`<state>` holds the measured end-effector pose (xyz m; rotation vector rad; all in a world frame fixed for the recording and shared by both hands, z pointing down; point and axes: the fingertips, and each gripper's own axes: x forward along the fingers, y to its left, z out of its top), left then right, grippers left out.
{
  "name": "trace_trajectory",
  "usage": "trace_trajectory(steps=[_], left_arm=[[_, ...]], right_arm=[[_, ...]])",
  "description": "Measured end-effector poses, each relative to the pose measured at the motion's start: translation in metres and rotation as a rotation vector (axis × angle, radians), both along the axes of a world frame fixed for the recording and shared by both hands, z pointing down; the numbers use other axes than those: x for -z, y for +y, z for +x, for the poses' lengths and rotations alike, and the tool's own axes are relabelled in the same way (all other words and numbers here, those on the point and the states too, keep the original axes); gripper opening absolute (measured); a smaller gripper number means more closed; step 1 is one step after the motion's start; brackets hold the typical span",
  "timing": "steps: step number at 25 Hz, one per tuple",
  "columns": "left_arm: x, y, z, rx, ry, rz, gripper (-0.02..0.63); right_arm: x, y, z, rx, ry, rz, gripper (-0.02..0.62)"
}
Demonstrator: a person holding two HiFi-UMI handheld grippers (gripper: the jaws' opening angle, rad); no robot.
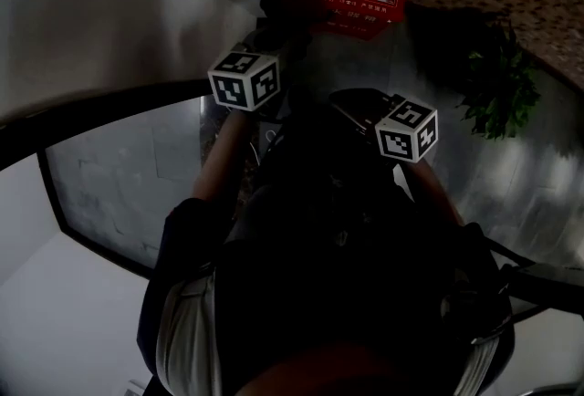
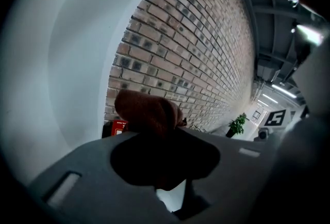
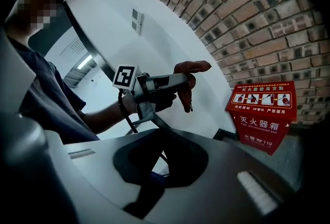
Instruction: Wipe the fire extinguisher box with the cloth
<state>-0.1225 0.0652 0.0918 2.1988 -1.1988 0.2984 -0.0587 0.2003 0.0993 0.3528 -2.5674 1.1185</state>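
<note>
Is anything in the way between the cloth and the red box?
Nothing visible is. The left tool holds the cloth in open air beside the box; in the right gripper view only bare white wall shows behind the gap between them.

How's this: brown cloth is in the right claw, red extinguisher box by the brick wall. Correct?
Wrong claw: the brown cloth is in the left claw, per the left gripper view. The red extinguisher box is by the brick wall.
</note>
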Motion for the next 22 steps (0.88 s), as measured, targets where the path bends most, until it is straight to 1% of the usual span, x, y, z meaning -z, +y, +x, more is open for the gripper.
trace_trajectory(steps=[4,7,12,14,17,22], left_arm=[[0.008,0.012,0.029,0.043,-0.011,0.011,0.092],[0.01,0.018,0.044,0.051,-0.024,0.017,0.092],[0.009,0.031,0.046,0.068,-0.031,0.016,0.092],[0.008,0.036,0.041,0.067,-0.032,0.014,0.092],[0.006,0.041,0.031,0.057,-0.018,0.017,0.092],[-0.004,0.047,-0.003,0.055,0.02,0.017,0.092]], right_arm=[[-0.011,0.015,0.038,0.044,-0.01,-0.035,0.0],[-0.013,0.015,0.056,0.067,-0.011,-0.035,0.0],[-0.012,0.01,0.067,0.069,-0.005,-0.019,0.0],[-0.01,0.008,0.064,0.066,-0.002,-0.021,0.0],[-0.007,0.01,0.051,0.065,-0.02,-0.057,0.0],[-0.001,0.017,0.005,0.082,-0.017,-0.057,0.0]])
